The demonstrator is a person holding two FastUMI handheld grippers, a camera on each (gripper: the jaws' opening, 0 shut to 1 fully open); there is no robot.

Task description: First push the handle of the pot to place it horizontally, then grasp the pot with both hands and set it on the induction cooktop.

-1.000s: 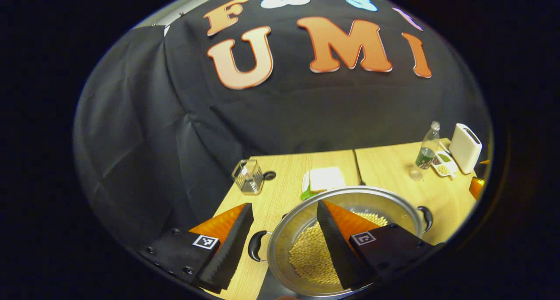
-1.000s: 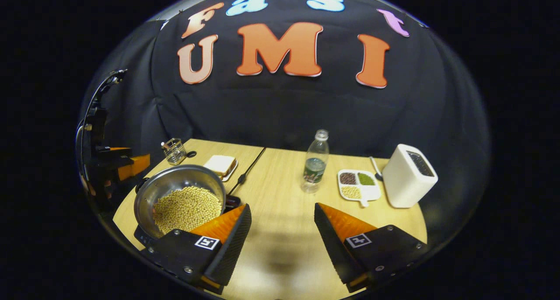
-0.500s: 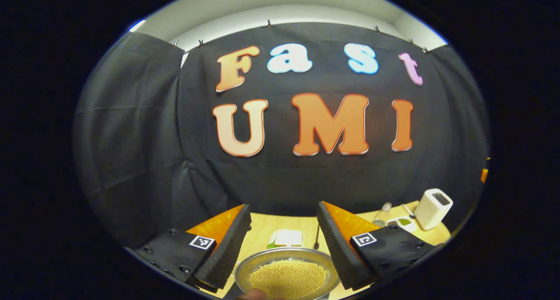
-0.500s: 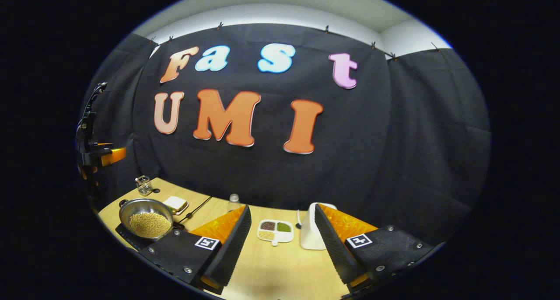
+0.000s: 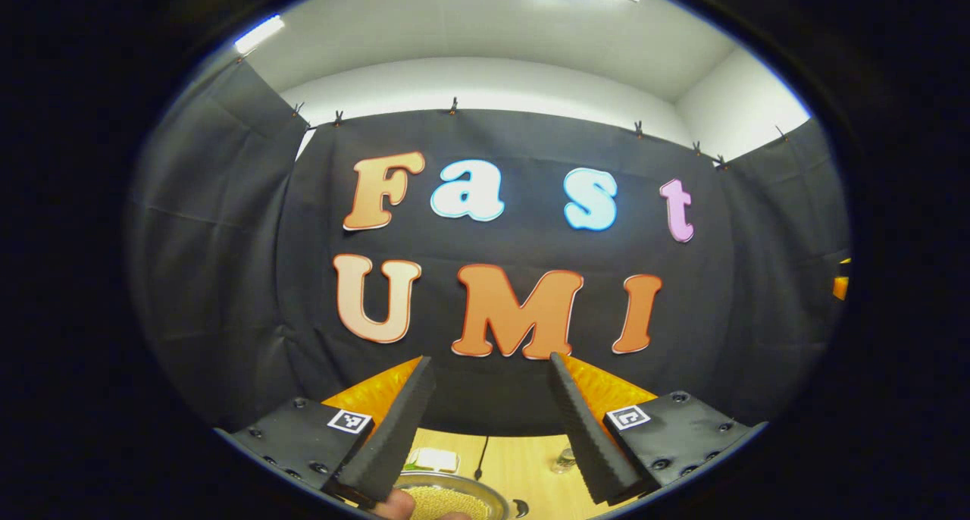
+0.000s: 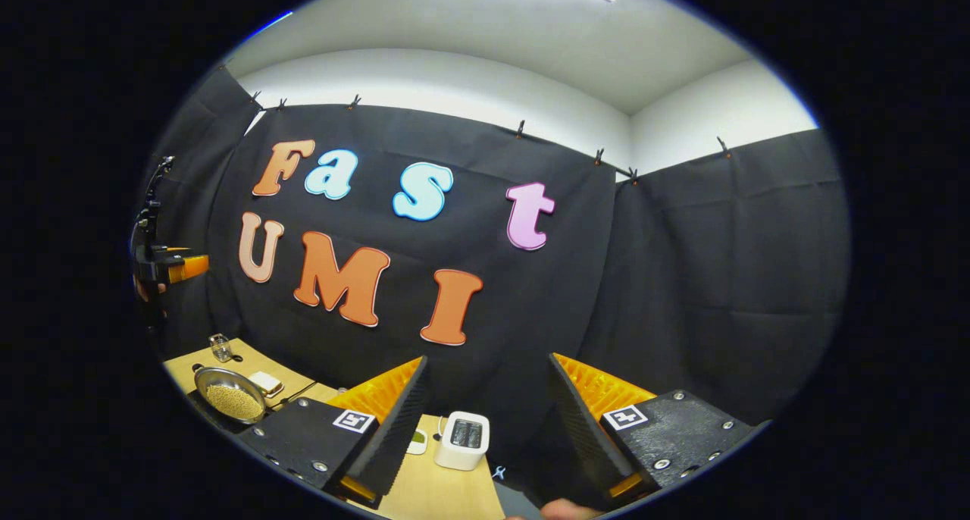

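Both the left gripper (image 5: pixel 491 418) and the right gripper (image 6: pixel 489 418) are holding their jaws wide apart, gripping nothing. The pot (image 6: pixel 229 397) of beans is sitting at lower left on the bench (image 6: pixel 447 493), with a white box (image 6: pixel 462 451) standing between the right jaws.

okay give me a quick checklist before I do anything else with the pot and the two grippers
1. Left gripper open and holding nothing: ok, fingers spread, raised above the table.
2. Right gripper open and holding nothing: ok, fingers spread with only the wall and the white box between them.
3. Pot on the cooktop: ok by the look of it, a dark slab shows under the pot.
4. Pot upright, beans inside: ok.
5. Pot handles horizontal: cannot tell, too small.
6. Table beside the white box free for setting the grippers down: ok, bare wood shows there.
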